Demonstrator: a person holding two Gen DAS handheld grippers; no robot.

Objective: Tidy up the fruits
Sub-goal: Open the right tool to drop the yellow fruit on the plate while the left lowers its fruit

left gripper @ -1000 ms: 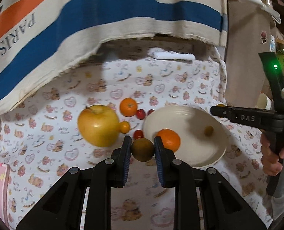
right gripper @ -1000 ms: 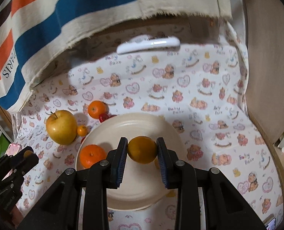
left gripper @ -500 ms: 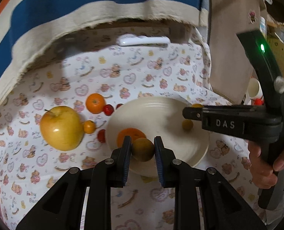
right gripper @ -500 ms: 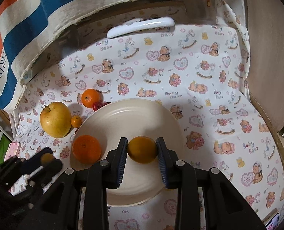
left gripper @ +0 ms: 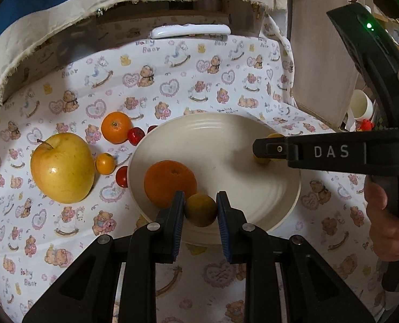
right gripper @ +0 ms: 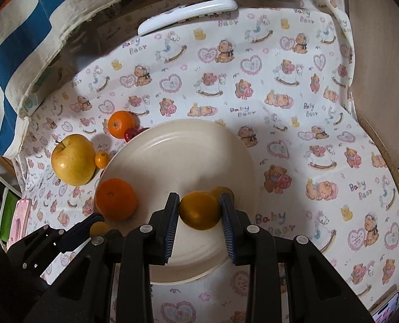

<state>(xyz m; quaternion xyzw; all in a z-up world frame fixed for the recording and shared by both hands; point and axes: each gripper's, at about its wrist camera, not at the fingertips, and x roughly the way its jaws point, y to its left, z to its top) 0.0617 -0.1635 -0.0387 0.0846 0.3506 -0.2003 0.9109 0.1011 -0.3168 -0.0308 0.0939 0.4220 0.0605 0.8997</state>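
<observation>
A cream plate (left gripper: 221,134) (right gripper: 177,145) lies on the patterned cloth and holds an orange (left gripper: 169,180) (right gripper: 116,199) at its left. My left gripper (left gripper: 200,210) is shut on a small brownish round fruit (left gripper: 200,210) over the plate's near rim. My right gripper (right gripper: 199,210) is shut on a small yellow-orange citrus (right gripper: 199,210) low over the plate's right part; another small yellow fruit (right gripper: 223,189) lies just behind it. Left of the plate lie a yellow apple (left gripper: 62,168) (right gripper: 74,158), an orange (left gripper: 116,126), a tiny kumquat (left gripper: 105,162) and small red fruits (left gripper: 136,136).
A white remote (left gripper: 190,30) (right gripper: 188,13) lies at the far edge under a striped hanging cloth (right gripper: 19,37). A wooden panel (left gripper: 325,53) stands at the right with a cup (left gripper: 360,105) behind it. A pink object (right gripper: 17,223) lies at the left edge.
Both grippers have moved forward and lower toward the plate with their fruits still held. The left gripper's fruit has come from beside the plate to over its near rim.
</observation>
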